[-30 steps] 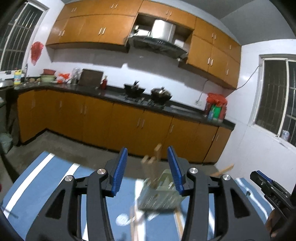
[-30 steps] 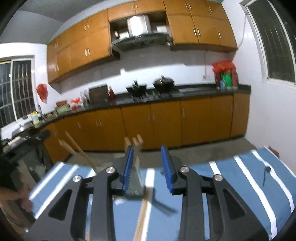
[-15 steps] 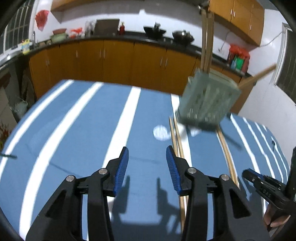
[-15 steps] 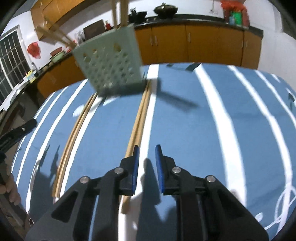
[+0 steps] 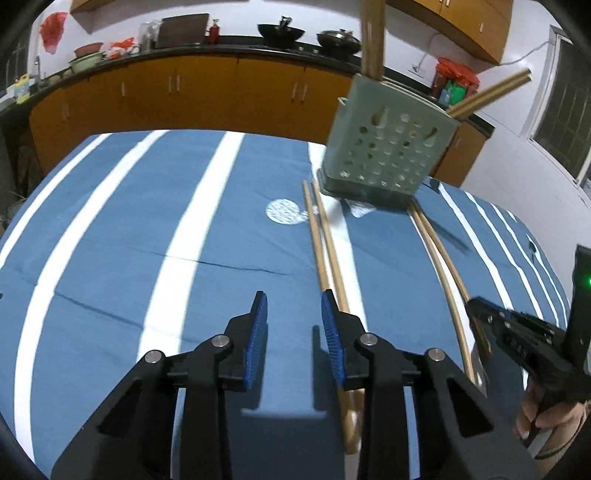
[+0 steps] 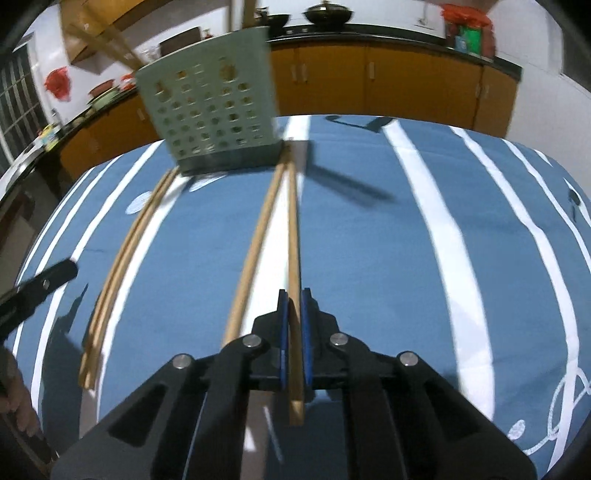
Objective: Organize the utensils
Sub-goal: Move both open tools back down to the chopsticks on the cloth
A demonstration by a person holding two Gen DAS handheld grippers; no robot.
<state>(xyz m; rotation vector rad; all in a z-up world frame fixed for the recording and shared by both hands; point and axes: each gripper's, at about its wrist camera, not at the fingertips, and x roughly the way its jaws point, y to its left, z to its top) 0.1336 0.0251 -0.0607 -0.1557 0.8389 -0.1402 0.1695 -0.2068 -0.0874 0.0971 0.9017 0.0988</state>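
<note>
A pale green perforated utensil holder (image 5: 388, 147) stands on the blue striped cloth with several wooden chopsticks (image 5: 373, 33) sticking out; it also shows in the right wrist view (image 6: 214, 118). Two pairs of chopsticks lie on the cloth in front of it. My left gripper (image 5: 293, 306) is open and empty, with one pair (image 5: 325, 251) just right of its right finger. My right gripper (image 6: 290, 295) is shut on one chopstick (image 6: 293, 229) of the other pair; its partner (image 6: 255, 243) lies beside it on the left.
The other pair of chopsticks (image 6: 125, 251) lies to the left in the right wrist view. The right gripper (image 5: 517, 332) shows at the right of the left wrist view. Orange kitchen cabinets (image 5: 184, 88) stand beyond the table's far edge.
Both grippers tilted down from the room toward the table and came low over the cloth. The right gripper narrowed and closed on a chopstick.
</note>
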